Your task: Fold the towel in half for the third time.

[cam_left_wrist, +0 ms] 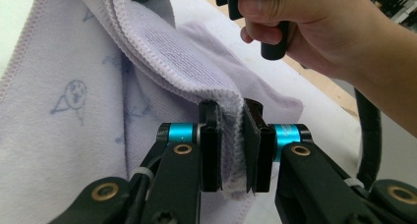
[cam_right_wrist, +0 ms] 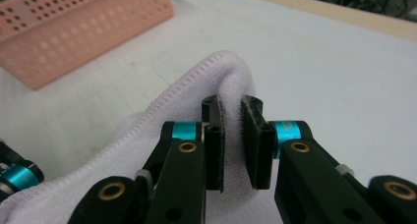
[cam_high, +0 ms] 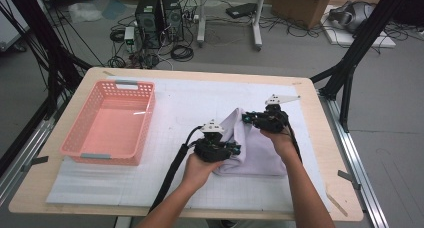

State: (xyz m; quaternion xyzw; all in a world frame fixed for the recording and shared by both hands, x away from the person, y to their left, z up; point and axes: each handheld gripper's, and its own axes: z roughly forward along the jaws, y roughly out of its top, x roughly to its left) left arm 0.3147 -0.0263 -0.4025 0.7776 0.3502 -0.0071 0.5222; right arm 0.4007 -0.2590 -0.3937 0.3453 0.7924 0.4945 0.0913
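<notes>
A pale lilac towel (cam_high: 252, 150) with faint blue drawings lies folded on the white mat, right of the middle. My left gripper (cam_high: 235, 149) is shut on its near left edge; in the left gripper view the layered towel hem (cam_left_wrist: 235, 150) is pinched between the black pads. My right gripper (cam_high: 246, 117) is shut on the far corner, lifted off the mat; the towel (cam_right_wrist: 216, 74) bulges over that gripper's pads in the right gripper view. The towel hangs in a fold between the two grippers. The other hand (cam_left_wrist: 314, 32) shows at the top of the left gripper view.
An empty pink plastic basket (cam_high: 142, 95) stands on the left part of the mat. The wooden table's edge (cam_high: 325, 138) runs close to the right of the towel. Black frame legs, computers and cables stand on the floor beyond the table.
</notes>
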